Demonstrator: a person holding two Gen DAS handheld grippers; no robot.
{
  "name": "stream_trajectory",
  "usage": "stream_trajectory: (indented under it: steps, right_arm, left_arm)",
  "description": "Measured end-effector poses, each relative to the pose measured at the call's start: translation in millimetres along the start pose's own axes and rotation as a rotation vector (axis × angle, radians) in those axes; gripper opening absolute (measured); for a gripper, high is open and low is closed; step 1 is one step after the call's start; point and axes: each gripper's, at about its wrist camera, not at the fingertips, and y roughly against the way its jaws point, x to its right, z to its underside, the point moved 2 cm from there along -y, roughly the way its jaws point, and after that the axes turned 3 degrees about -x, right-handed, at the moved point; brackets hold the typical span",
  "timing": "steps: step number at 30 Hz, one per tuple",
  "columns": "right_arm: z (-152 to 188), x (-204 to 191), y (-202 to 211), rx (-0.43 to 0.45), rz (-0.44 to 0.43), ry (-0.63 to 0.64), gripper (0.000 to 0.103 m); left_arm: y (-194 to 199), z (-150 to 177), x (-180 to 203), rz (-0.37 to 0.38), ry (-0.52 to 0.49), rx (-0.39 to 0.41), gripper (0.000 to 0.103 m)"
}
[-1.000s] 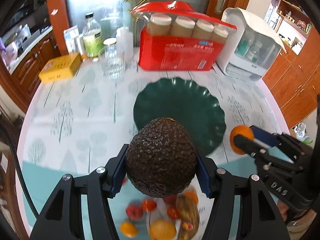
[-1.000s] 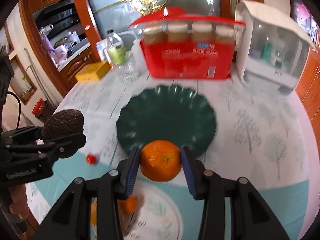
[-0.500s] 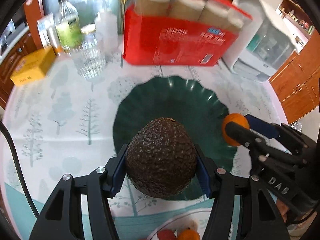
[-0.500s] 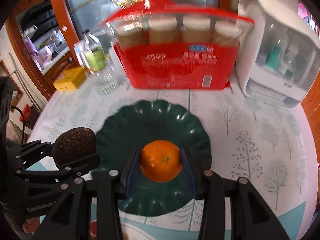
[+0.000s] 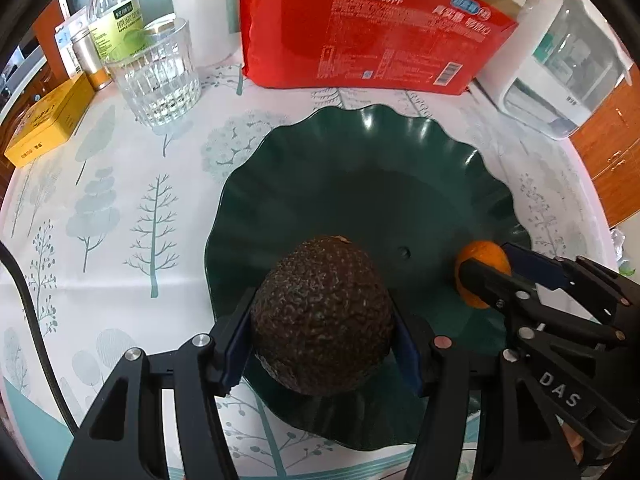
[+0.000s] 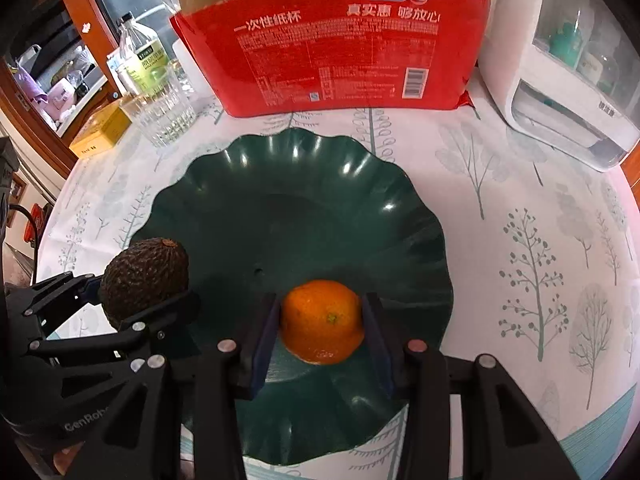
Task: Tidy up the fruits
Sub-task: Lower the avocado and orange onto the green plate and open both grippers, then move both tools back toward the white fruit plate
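Note:
My left gripper (image 5: pixel 323 330) is shut on a dark, bumpy avocado (image 5: pixel 322 314) and holds it over the near left part of a dark green scalloped plate (image 5: pixel 360 184). My right gripper (image 6: pixel 322 322) is shut on an orange (image 6: pixel 322 320) low over the plate's near side (image 6: pixel 304 208); whether the orange touches the plate I cannot tell. In the right wrist view the avocado (image 6: pixel 144 278) sits at the plate's left rim. In the left wrist view the orange (image 5: pixel 482 270) is at the right.
Behind the plate stand a red pack of paper cups (image 5: pixel 368 28), a ribbed glass (image 5: pixel 154 76), a bottle (image 5: pixel 116 8), a yellow box (image 5: pixel 48 120) and a white appliance (image 5: pixel 560 68). The tablecloth (image 6: pixel 540 240) has a tree print.
Both grippers moved forward and down from the table's near edge to over the green plate, carrying the avocado and the orange. The small fruits near the front edge left view.

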Motion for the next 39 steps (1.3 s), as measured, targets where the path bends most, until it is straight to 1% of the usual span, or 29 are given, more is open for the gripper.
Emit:
stream_trajectory:
  steps: [2, 5, 7, 9, 11, 16, 22, 25, 33, 39]
  right_arm:
    - [-0.8, -0.9, -0.2, -0.002, 0.002, 0.002, 0.043]
    - [-0.3, -2.2, 0.1, -0.005, 0.01, 0.008, 0.044]
    - [-0.9, -0.3, -0.1, -0.01, 0.003, -0.004, 0.044]
    - [-1.4, 3.1, 0.2, -0.014, -0.011, -0.024, 0.044]
    - [-1.2, 4.7, 0.8, -0.018, -0.018, -0.03, 0.045]
    - [1.1, 1.4, 7.1, -0.01, -0.01, -0.005, 0.048]
    - [1.7, 1.0, 19.2, 0.007, -0.018, -0.006, 0.048]
    - [3.5, -1.7, 24.7, 0.009, -0.014, 0.002, 0.048]
    - [13.3, -10.6, 42.6, 0.012, -0.014, 0.017, 0.048]
    - [24.9, -10.8, 64.6, 0.025, -0.017, 0.013, 0.048]
  left_arm:
    - [-2.6, 0.0, -1.4, 0.002, 0.006, -0.002, 0.061]
    - [3.5, -1.2, -1.1, 0.003, 0.004, 0.029, 0.062]
    - [8.9, -3.3, -1.3, -0.02, 0.005, 0.047, 0.07]
    - [13.3, -4.7, -4.8, -0.04, 0.016, 0.06, 0.089]
    - [16.7, -4.8, -7.1, -0.036, 0.028, 0.059, 0.094]
    - [21.9, -2.5, -5.3, -0.059, 0.018, 0.041, 0.094]
    - [34.8, 3.7, -7.5, -0.065, 0.022, 0.051, 0.094]
    - [43.1, 5.7, -8.8, -0.068, 0.029, 0.059, 0.096]
    - [68.2, 16.6, -10.4, -0.083, 0.04, 0.074, 0.099]
    - [97.5, 29.4, -13.2, -0.096, 0.061, 0.101, 0.1]
